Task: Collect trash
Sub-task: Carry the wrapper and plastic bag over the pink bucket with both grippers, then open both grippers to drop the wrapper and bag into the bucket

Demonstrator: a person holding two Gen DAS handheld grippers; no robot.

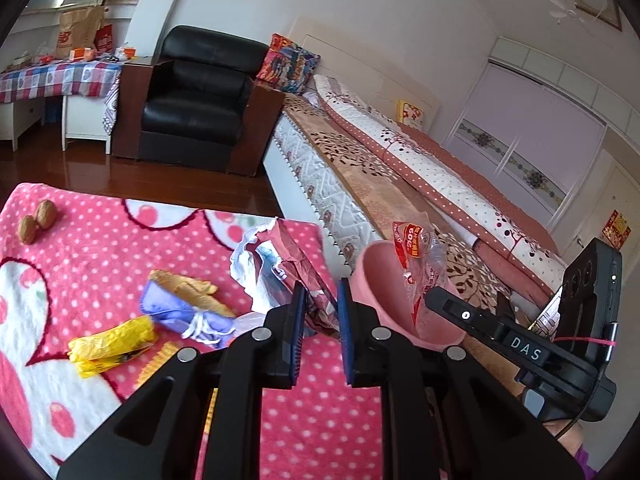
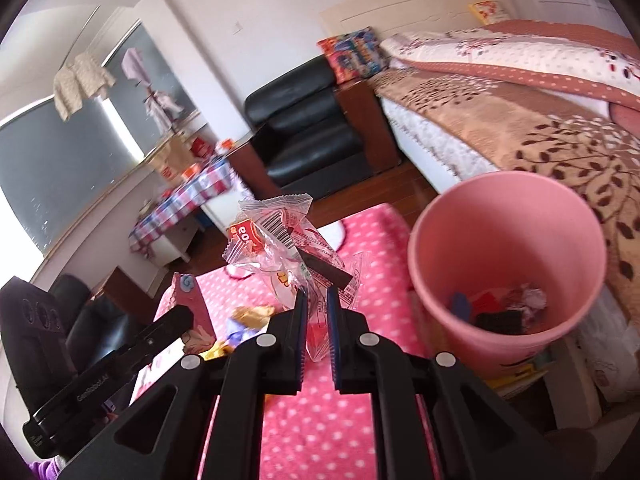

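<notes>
A pink bin (image 2: 508, 240) stands at the right edge of the pink dotted blanket (image 1: 100, 248); several scraps lie in its bottom. My right gripper (image 2: 317, 304) is shut on a clear plastic wrapper with red print (image 2: 276, 236), held up left of the bin. In the left wrist view the wrapper (image 1: 416, 256) hangs over the bin (image 1: 380, 280). My left gripper (image 1: 321, 296) is shut on a dark pink paper packet (image 1: 304, 268), seen in the right wrist view (image 2: 188, 300). A yellow wrapper (image 1: 112, 344), a purple bundle (image 1: 184, 312) and white crumpled paper (image 1: 248, 260) lie on the blanket.
Two walnuts (image 1: 36, 220) lie at the blanket's far left. A bed (image 1: 400, 168) runs along the right. A black armchair (image 1: 200, 96) and a cluttered checked table (image 1: 56, 76) stand beyond a strip of wooden floor.
</notes>
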